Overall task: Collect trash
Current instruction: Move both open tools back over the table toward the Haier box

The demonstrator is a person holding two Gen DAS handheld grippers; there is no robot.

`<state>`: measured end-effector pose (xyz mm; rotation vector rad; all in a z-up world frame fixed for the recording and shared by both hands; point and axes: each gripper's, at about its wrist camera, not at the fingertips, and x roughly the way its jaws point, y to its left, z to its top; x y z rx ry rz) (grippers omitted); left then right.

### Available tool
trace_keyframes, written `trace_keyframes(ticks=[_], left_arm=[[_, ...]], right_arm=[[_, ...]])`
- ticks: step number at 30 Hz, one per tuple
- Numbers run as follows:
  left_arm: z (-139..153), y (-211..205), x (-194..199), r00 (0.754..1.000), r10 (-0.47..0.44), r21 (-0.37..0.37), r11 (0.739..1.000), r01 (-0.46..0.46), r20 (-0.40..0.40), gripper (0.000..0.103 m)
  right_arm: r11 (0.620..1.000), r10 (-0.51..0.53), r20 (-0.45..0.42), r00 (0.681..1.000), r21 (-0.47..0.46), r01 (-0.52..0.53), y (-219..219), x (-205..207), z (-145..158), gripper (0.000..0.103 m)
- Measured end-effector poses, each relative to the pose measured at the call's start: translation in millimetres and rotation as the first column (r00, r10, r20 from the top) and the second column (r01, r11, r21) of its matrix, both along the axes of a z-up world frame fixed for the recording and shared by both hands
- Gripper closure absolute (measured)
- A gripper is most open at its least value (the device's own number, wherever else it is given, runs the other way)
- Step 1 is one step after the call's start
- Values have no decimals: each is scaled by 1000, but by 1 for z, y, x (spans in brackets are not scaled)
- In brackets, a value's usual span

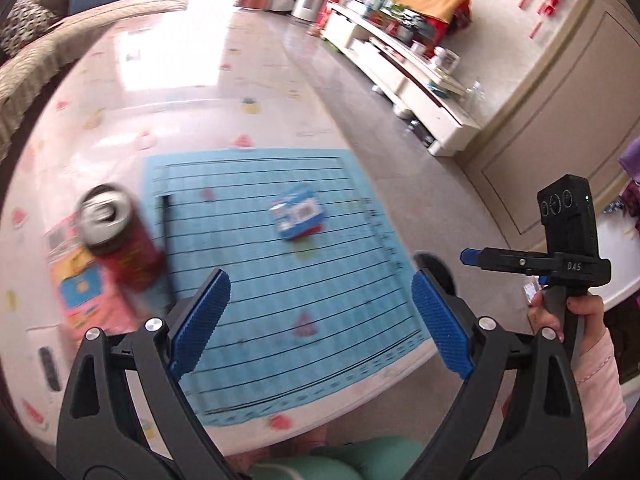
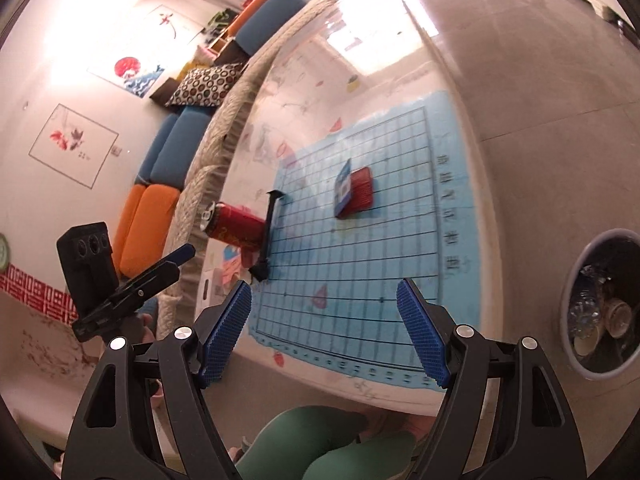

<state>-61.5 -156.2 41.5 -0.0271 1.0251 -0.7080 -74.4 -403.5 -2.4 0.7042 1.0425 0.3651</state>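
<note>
A red drink can (image 1: 120, 240) (image 2: 234, 226) stands at the left edge of the blue grid mat (image 1: 280, 280) (image 2: 380, 260). A small blue, white and red packet (image 1: 298, 216) (image 2: 354, 188) lies near the mat's middle. A thin black bar (image 1: 166, 240) (image 2: 268, 236) lies along the mat's left side beside the can. My left gripper (image 1: 320, 320) hangs open above the mat's near part, with nothing between its blue pads. My right gripper (image 2: 324, 332) is likewise open and holds nothing. A round bin (image 2: 604, 304) with crumpled trash in it stands on the floor to the right.
The mat lies on a white patterned table (image 1: 160, 120) (image 2: 320, 80). A pink booklet (image 1: 84, 292) lies under the can. A sofa with blue and orange cushions (image 2: 160, 184) runs along the left. A low white TV cabinet (image 1: 404, 80) lines the far wall. Green-clad knees (image 2: 320, 444) show below.
</note>
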Motion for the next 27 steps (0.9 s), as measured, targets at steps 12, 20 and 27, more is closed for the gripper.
trace_keyframes(ticks=[12,20,27], left_arm=[[-16,126,9,988,155,23,988,-155,1,8],[-55,186,15,968,247,79,967,-243,-40,7],[-89,224,31,948,305,87,951,-297,-89,7]], right_arm=[[989,145,-41,989,3,-145,104,41,-9,27],[975,221,-75,972,-5,-222,153,70,-23,27],[967,248,-126,961,-24,-253,186,98,-48,29]])
